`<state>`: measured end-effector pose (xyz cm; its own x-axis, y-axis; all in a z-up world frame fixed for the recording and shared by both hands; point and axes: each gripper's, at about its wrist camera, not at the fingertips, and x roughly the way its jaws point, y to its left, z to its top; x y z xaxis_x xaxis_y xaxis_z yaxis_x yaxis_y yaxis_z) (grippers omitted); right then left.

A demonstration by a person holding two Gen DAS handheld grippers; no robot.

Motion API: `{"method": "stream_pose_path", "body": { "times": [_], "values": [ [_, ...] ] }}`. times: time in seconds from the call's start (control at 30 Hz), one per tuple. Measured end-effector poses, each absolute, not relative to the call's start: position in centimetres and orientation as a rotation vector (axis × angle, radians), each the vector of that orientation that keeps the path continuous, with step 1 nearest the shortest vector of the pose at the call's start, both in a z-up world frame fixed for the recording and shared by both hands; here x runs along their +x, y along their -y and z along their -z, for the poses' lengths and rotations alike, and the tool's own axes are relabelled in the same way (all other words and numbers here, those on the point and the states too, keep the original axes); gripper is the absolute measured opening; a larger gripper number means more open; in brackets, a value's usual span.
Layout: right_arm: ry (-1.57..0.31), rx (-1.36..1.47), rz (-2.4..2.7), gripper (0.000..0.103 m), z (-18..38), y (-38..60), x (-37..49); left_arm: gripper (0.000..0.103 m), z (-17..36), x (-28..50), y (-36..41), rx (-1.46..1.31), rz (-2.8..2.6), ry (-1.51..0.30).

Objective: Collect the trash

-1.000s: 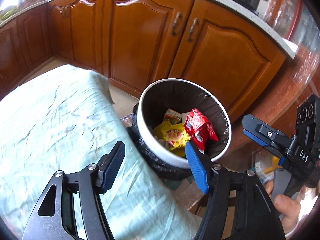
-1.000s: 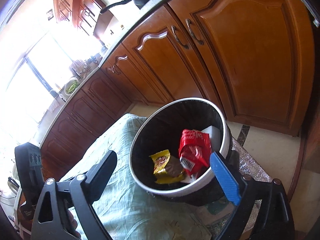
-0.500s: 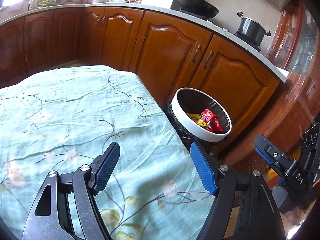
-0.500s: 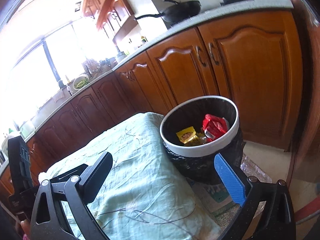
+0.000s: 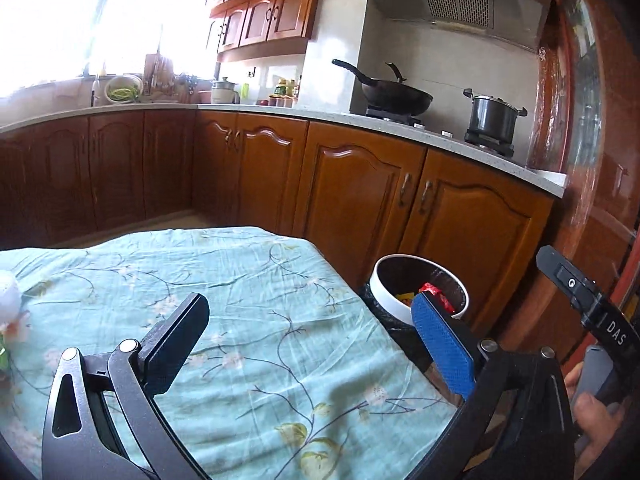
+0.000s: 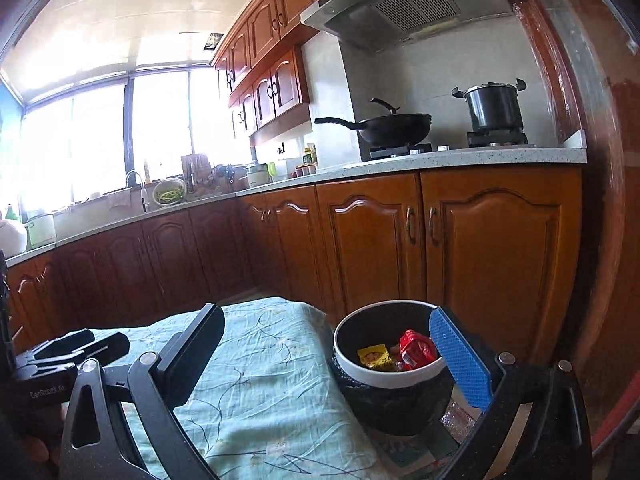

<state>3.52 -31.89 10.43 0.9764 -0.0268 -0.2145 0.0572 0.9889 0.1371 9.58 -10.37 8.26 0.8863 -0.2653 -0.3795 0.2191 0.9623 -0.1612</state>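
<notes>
Your left gripper (image 5: 308,336) hangs over the table with its jaws spread wide, and they have just been opening, with nothing between them but the pale green flowered tablecloth (image 5: 256,320) below. Your right gripper (image 6: 332,344) is spread wide too, empty, its blue pad (image 6: 460,360) showing in front of the bin's near rim and its black finger (image 6: 192,356) over the cloth. The trash bin (image 6: 388,376), white-rimmed with a black liner, stands on the floor just beside the table's corner, in front of the brown cabinet doors (image 6: 496,248). Inside it you can see a red wrapper (image 6: 416,350) lying against a yellow wrapper (image 6: 374,356); in the left view the same bin (image 5: 420,284) sits off beyond the right finger, the red wrapper just peeking over the rim. At the left edge of that view a white object (image 5: 8,292) rests on the cloth, too blurred to make out. Your hand (image 5: 596,416) shows at the lower right, on the other gripper's handle. Up on the counter a black wok (image 6: 396,126) and a lidded pot (image 6: 494,108) sit on the stove.
</notes>
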Motion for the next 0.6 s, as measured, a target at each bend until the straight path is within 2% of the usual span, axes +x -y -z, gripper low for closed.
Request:
{"method": "stream_pose_path", "body": {
  "times": [0.27,0.6],
  "values": [
    [-0.29,0.153,0.02,0.103,-6.1,31.0,3.9,0.103,-5.3,8.6,10.3,-0.067,0.177,-0.397],
    [-0.322,0.145,0.002,0.103,-5.2,30.1,3.8,0.103,-4.6,7.1,10.7,-0.013,0.138,-0.386]
  ]
}}
